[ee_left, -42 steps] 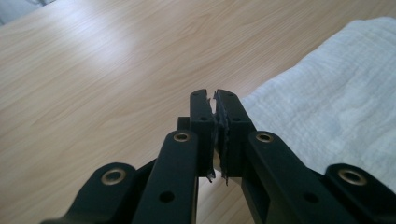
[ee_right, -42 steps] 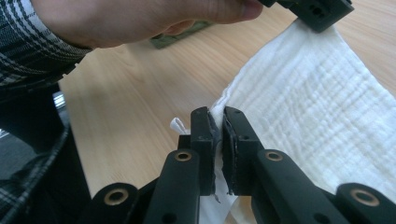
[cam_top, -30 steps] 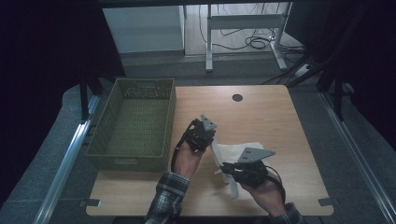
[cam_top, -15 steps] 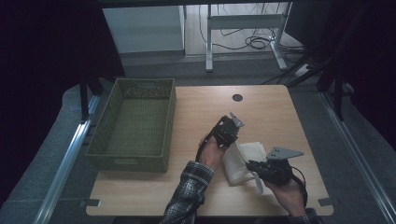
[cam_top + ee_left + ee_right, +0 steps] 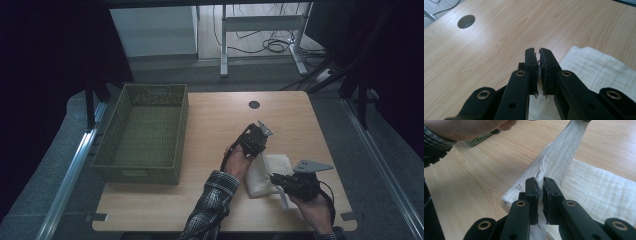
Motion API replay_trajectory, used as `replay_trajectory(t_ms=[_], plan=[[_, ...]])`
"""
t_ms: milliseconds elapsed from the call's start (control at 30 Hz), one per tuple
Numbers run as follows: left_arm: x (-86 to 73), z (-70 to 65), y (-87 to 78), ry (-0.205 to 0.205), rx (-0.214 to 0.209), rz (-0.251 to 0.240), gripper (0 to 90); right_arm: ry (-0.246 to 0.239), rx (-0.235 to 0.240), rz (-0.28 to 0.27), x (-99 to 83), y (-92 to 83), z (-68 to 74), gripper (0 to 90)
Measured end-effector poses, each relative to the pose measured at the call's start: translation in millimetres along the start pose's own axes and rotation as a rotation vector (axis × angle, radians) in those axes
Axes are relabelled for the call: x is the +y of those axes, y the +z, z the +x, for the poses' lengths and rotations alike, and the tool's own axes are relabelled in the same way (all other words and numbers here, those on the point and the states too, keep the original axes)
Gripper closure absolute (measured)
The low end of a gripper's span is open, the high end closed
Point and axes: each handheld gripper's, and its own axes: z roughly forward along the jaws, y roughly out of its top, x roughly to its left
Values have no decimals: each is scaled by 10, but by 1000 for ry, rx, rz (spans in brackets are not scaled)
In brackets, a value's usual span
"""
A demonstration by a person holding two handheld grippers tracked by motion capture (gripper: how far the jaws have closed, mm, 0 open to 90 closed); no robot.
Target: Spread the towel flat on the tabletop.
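Both grippers, the left gripper (image 5: pixel 258 150) and right gripper (image 5: pixel 278 179), are pinching the white quilted cloth (image 5: pixel 270 172) by its edge, clamped together on limp, light fabric that is sagging between them.

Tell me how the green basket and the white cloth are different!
The green basket is a stiff, woven box with upright walls; the white cloth is soft and floppy. The basket sits alone at the table's left side, while the cloth lies near the right, pinched by both sets of jaws, one edge lifted. Both rest on the wooden table.
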Motion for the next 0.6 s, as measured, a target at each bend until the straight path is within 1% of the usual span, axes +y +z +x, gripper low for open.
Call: replay_trajectory(t_ms=[67, 133, 167, 300, 400, 467, 600], plan=[[-15, -2, 20, 0, -1, 3, 854, -2, -4, 8, -18, 4, -5, 825], [-31, -5, 39, -4, -6, 2, 857, 6, -1, 8, -33, 9, -9, 825], [-37, -6, 46, 0, -7, 5, 857, 8, 0, 12, -38, 9, -9, 825], [-44, -39, 74, -6, -20, -8, 860, 4, 3, 15, -51, 13, -10, 823], [-45, -66, 97, 5, -28, -4, 860, 7, 20, 12, -61, -7, -14, 809], [-59, -73, 117, 2, -33, -1, 861, 6, 17, 2, -59, -50, -35, 785], [-88, -78, 150, 6, -32, 11, 862, 21, -25, -15, -68, -162, -149, 735]])
